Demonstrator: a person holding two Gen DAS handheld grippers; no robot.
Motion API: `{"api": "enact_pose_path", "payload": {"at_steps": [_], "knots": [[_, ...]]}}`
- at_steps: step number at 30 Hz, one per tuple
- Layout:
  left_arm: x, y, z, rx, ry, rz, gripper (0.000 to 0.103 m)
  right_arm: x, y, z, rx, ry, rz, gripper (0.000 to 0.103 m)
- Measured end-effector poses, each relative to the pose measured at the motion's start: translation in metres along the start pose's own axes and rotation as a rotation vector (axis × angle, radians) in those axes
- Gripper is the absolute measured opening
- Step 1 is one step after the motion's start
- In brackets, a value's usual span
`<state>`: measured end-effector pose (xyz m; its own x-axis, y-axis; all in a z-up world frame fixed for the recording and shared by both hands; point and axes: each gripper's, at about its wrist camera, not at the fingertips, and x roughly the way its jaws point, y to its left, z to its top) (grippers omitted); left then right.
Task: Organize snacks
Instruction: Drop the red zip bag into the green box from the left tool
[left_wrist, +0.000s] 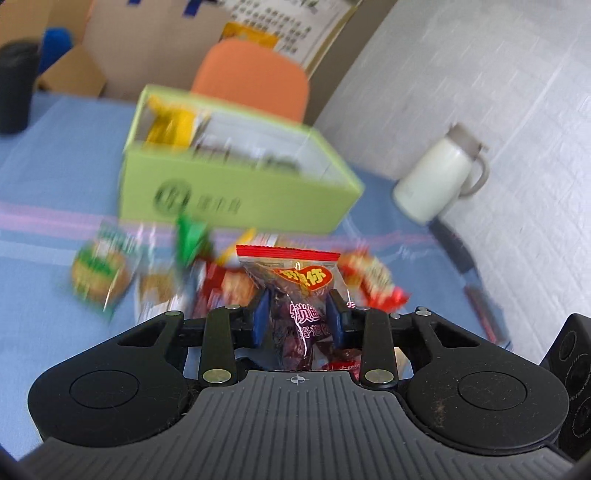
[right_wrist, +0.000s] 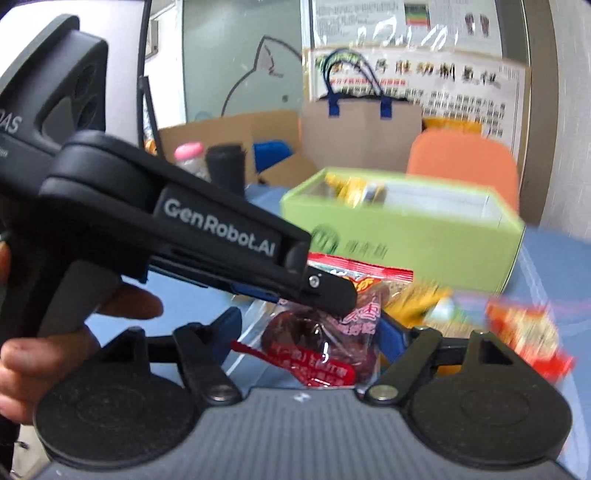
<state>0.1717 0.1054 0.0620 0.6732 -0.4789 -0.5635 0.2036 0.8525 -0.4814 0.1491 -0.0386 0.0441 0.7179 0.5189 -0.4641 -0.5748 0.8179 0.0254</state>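
Note:
My left gripper is shut on a clear packet of dark red dates with red sealed ends, held off the blue tablecloth. In the right wrist view the left gripper reaches in from the left, pinching that packet. The packet's lower end hangs between the blue fingers of my right gripper. Those stand apart, and a gap shows beside the wrapper. Behind stands the open light-green box with yellow packets inside.
Loose snack packets lie blurred in front of the box: a green-and-orange one and a red one. A white jug stands right, a black tumbler far left. An orange chair sits behind. A person's hand holds the left gripper.

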Motion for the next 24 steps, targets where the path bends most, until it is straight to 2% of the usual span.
{"api": "enact_pose_path", "payload": {"at_steps": [3, 6, 12, 14, 15, 16, 19, 20, 21, 24], "knots": [[0.011, -0.004, 0.040, 0.023, -0.045, -0.007, 0.010, 0.017, -0.020, 0.034, -0.031, -0.028, -0.003, 0.083], [0.028, -0.002, 0.079, 0.043, -0.078, 0.020, 0.012, 0.044, -0.037, 0.065, -0.041, -0.040, 0.013, 0.083], [0.066, 0.034, 0.138, 0.021, -0.079, 0.105, 0.014, 0.120, -0.058, 0.104, -0.018, 0.004, 0.091, 0.082], [0.075, 0.053, 0.145, -0.002, -0.065, 0.147, 0.019, 0.143, -0.059, 0.109, -0.004, 0.039, 0.131, 0.080], [0.078, 0.062, 0.147, -0.012, -0.066, 0.161, 0.026, 0.155, -0.059, 0.110, 0.002, 0.053, 0.146, 0.081], [0.080, 0.069, 0.147, -0.016, -0.073, 0.176, 0.038, 0.161, -0.059, 0.111, 0.006, 0.064, 0.158, 0.082], [0.066, 0.081, 0.141, -0.033, -0.124, 0.240, 0.053, 0.150, -0.058, 0.111, -0.004, 0.038, 0.143, 0.087], [0.057, 0.083, 0.137, -0.035, -0.148, 0.232, 0.056, 0.138, -0.061, 0.111, 0.001, 0.012, 0.142, 0.093], [0.047, 0.084, 0.132, -0.038, -0.165, 0.217, 0.060, 0.126, -0.064, 0.111, 0.011, -0.013, 0.143, 0.093], [0.024, 0.077, 0.115, -0.040, -0.195, 0.182, 0.065, 0.084, -0.075, 0.101, 0.048, -0.058, 0.115, 0.093]]}}
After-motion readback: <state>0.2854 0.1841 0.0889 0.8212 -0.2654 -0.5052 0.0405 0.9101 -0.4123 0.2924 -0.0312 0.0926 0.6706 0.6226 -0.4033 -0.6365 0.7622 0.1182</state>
